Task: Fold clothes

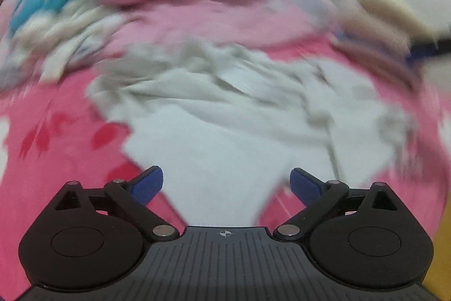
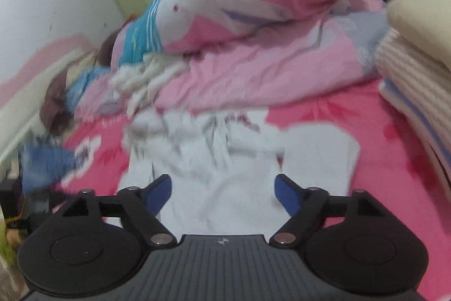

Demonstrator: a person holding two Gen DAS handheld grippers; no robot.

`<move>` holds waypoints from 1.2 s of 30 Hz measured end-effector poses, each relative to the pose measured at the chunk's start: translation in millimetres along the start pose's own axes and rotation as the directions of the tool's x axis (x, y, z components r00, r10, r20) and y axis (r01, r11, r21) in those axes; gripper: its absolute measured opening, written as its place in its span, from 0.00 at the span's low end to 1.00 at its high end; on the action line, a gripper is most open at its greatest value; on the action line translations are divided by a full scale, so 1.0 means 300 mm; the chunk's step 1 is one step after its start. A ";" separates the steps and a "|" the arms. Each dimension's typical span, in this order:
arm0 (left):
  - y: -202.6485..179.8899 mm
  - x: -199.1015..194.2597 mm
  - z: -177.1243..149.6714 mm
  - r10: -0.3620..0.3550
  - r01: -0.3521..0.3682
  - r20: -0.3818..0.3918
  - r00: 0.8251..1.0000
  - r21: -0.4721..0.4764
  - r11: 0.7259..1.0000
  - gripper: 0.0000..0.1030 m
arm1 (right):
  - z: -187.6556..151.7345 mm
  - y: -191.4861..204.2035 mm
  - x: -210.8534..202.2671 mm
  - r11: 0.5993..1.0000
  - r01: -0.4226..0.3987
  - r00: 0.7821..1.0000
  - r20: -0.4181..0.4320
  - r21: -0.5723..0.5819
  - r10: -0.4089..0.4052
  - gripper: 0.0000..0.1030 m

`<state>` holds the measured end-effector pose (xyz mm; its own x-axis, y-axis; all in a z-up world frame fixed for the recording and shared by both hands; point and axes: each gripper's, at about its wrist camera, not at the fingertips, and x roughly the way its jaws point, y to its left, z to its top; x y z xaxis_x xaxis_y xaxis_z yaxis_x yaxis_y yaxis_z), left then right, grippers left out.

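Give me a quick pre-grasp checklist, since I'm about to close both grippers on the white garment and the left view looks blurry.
1. Left gripper open and empty: ok, its blue-padded fingers stand wide apart.
2. Right gripper open and empty: ok.
3. Crumpled white garment lies ahead of both grippers on the pink floral bedsheet: ok.
4. Garment spread flat enough to fold: not ok, its far half is bunched and wrinkled.
5. Exact edge or corner to pinch identified: cannot tell, motion blur hides the hems.
6. Nearby stack of folded cream and striped knitwear clear of the garment: ok, it sits apart at the right.
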<state>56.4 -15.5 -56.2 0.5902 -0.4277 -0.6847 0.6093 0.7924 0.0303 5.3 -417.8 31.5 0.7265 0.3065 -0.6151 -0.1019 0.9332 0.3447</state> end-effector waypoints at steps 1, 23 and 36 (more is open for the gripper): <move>-0.048 0.014 -0.025 0.015 -0.015 -0.003 1.000 0.068 0.998 0.95 | -0.047 0.006 0.006 1.000 0.025 1.000 -0.006 -0.005 -0.025 0.82; 0.576 -0.019 0.113 0.665 -0.649 -0.025 0.746 -0.246 0.720 0.01 | -0.263 -0.099 0.133 0.977 0.172 0.961 0.197 0.126 -0.195 0.72; 0.965 0.195 0.170 0.873 -0.863 -0.177 0.454 -0.331 0.382 0.05 | -0.265 -0.161 0.169 0.959 0.159 0.973 0.128 0.233 -0.193 0.72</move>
<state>294.3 166.7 -50.3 0.7065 0.5746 -0.4132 -0.4519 0.8156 0.3615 -7.0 -432.3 -72.7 0.8132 0.0945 -0.5743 0.1764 0.9003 0.3979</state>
